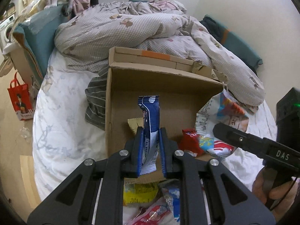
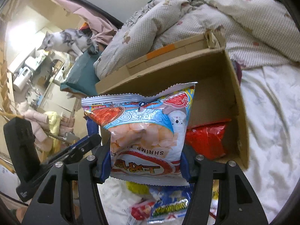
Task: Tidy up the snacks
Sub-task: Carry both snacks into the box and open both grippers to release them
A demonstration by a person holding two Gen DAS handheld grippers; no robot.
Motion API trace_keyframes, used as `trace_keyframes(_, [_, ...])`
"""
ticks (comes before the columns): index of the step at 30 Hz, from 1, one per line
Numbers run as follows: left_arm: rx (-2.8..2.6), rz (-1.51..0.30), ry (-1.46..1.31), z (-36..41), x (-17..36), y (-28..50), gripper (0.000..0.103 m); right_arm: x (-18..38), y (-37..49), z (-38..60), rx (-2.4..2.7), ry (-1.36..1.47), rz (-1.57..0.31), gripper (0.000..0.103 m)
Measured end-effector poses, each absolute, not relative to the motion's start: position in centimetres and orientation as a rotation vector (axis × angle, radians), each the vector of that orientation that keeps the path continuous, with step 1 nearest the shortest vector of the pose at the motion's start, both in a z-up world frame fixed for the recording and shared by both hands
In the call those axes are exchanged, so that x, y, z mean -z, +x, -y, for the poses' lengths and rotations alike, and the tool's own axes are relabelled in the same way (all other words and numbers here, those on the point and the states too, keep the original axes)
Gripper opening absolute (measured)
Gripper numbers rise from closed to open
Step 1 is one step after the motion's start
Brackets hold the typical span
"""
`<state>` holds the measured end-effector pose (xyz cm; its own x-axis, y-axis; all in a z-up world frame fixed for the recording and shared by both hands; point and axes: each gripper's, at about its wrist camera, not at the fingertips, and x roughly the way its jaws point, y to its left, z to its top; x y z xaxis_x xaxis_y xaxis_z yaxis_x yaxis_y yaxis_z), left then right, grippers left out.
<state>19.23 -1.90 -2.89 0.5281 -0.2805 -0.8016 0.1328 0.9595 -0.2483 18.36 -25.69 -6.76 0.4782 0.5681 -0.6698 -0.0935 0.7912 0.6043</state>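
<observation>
An open cardboard box point(image 1: 131, 86) point(image 2: 234, 86) lies on the bed. My left gripper point(image 1: 151, 131) is shut on a slim blue and white snack packet point(image 1: 150, 116), held upright in front of the box mouth. My right gripper point(image 2: 144, 161) is shut on a shrimp chips bag point(image 2: 146, 123), also in front of the box; the same bag point(image 1: 221, 112) shows at the right of the left wrist view. Inside the box lie a red packet point(image 1: 189, 140) point(image 2: 206, 140) and a small tan packet point(image 1: 134, 124). Several loose snacks point(image 1: 142, 195) point(image 2: 165, 202) lie on the sheet under both grippers.
A rumpled floral quilt point(image 1: 131, 30) point(image 2: 234, 18) is heaped behind the box. A grey striped cloth point(image 1: 95, 105) lies at the box's left. A cat point(image 2: 65, 39) stands on a teal cushion point(image 2: 78, 71). A red bag point(image 1: 20, 101) sits on the floor. A hand point(image 1: 270, 189) grips the right tool.
</observation>
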Motion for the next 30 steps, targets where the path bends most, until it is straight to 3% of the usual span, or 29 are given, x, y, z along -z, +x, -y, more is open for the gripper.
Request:
trace_keyframes(15, [0.213, -0.982, -0.136, 1.7, 4.8, 19.3, 0.014, 9.7, 19.3, 25.1, -0.451, 0.582, -1.029, 0.063])
trace_keyframes(19, [0.191, -0.948, -0.114, 2.0, 4.2, 18.9, 0.015, 9.2, 19.3, 25.2, -0.438, 0.569, -1.005, 0.069])
trace_keyframes(20, [0.194, -0.946, -0.11, 2.1, 4.1, 18.9, 0.017, 9.2, 19.3, 25.4, -0.42, 0.561, -1.0, 0.073])
trace_keyframes(22, [0.21, -0.948, -0.116, 2.3, 4.0, 18.7, 0.034, 9.1, 19.3, 25.6, -0.399, 0.557, -0.994, 0.081])
trace_keyframes(24, [0.196, -0.949, -0.108, 2.4, 3.9, 18.5, 0.067, 9.0, 19.3, 25.7, -0.385, 0.547, -0.992, 0.088])
trace_keyframes(26, [0.176, -0.932, -0.1, 2.5, 3.8, 18.2, 0.075, 8.8, 19.2, 25.6, -0.386, 0.524, -0.996, 0.088])
trace_keyframes(30, [0.175, -0.926, -0.08, 2.7, 3.6, 18.0, 0.075, 8.3, 19.2, 25.6, -0.379, 0.497, -0.98, 0.088])
